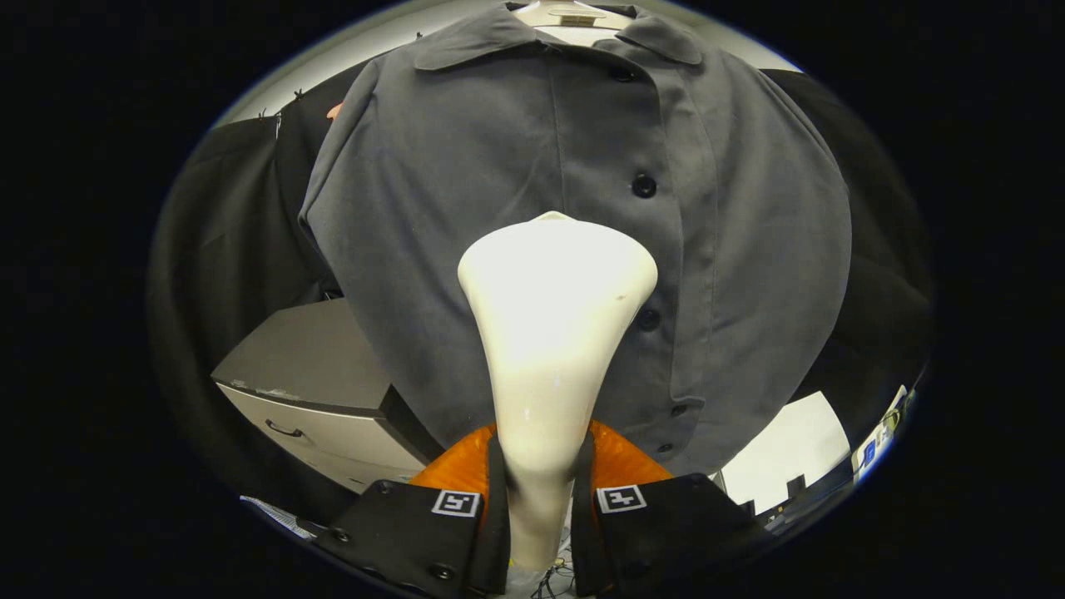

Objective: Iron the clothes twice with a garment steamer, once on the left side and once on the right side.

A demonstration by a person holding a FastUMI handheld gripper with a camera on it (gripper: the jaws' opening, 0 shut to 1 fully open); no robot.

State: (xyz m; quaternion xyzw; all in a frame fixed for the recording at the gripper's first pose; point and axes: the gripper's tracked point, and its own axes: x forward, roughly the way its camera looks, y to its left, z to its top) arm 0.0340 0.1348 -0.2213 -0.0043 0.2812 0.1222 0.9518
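Tool (539,499): clamped on the neck of the garment steamer (553,333) | Steamer: long axis runs straight ahead, head against the hanging grey shirt (466,208) | Contact: just beside the button placket, mid-front.

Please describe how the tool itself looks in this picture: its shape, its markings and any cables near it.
The tool has two broad, flat fingers that run forward side by side. Each finger carries one small square tag with a black-and-white block pattern on its upper face. Round screw heads sit in the finger bodies. Some thin cables show low between the fingers.
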